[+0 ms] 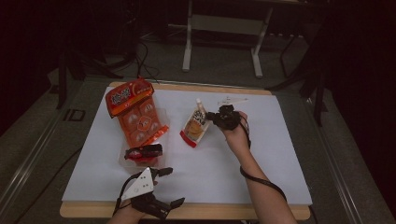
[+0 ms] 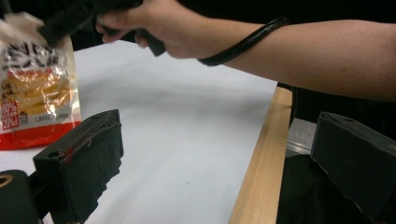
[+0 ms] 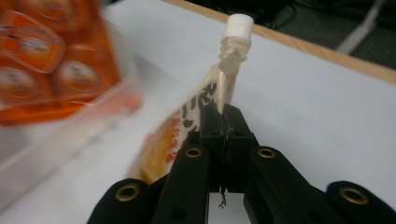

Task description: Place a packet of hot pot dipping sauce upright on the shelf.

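Observation:
A spout pouch point(image 1: 196, 123) with a white cap, yellow and red print, lies at the middle of the white sheet. My right gripper point(image 1: 211, 116) is shut on its edge just below the spout. In the right gripper view the jaws point(image 3: 224, 119) pinch the pouch point(image 3: 187, 126) and its cap point(image 3: 238, 23) stands up beyond them. My left gripper point(image 1: 172, 186) hovers at the table's near edge, open and holding nothing. In the left gripper view its jaws point(image 2: 219, 158) stand wide apart, with the pouch point(image 2: 37, 88) far off at the left.
An orange snack pack point(image 1: 135, 112) lies in a clear tray point(image 1: 161, 135) at the left. A small red and black item point(image 1: 144, 152) rests at the tray's near end. A thin white object point(image 1: 232, 100) lies behind the right gripper. The wooden table edge point(image 2: 259, 163) runs under the left gripper.

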